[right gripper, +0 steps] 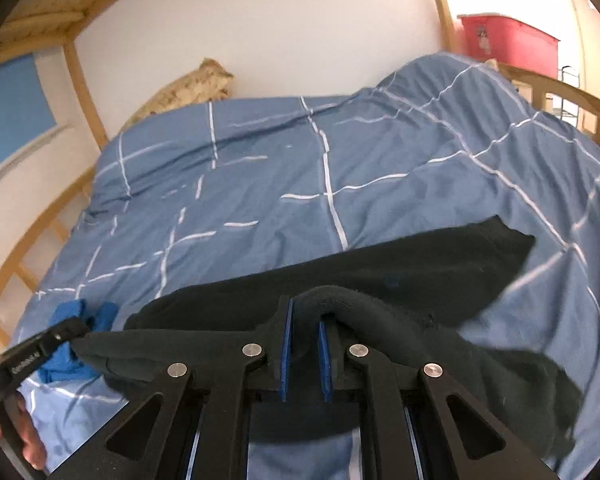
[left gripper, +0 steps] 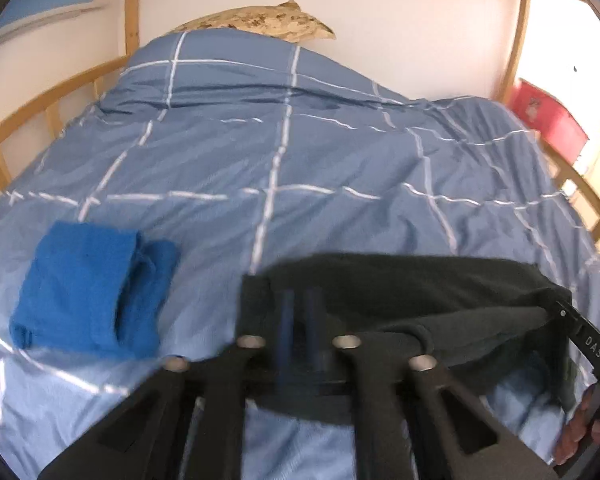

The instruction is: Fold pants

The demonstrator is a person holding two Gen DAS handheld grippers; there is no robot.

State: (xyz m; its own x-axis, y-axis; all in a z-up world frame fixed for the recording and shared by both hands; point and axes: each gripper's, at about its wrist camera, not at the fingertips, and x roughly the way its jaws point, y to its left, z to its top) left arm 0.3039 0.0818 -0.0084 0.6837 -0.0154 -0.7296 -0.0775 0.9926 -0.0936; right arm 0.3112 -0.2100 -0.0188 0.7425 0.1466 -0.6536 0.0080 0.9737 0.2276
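Two black two-finger grippers, left and right, each clamped on one soft dark fleece pants above the wrinkled blue grid-checked duvet.

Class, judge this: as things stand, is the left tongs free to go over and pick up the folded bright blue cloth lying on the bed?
Probably not yet. The left tongs are shut on the black fabric pants, so they would have to let go first. Otherwise the way looks free: the folded bright blue cloth lies uncovered on the blue checked duvet, to their left.
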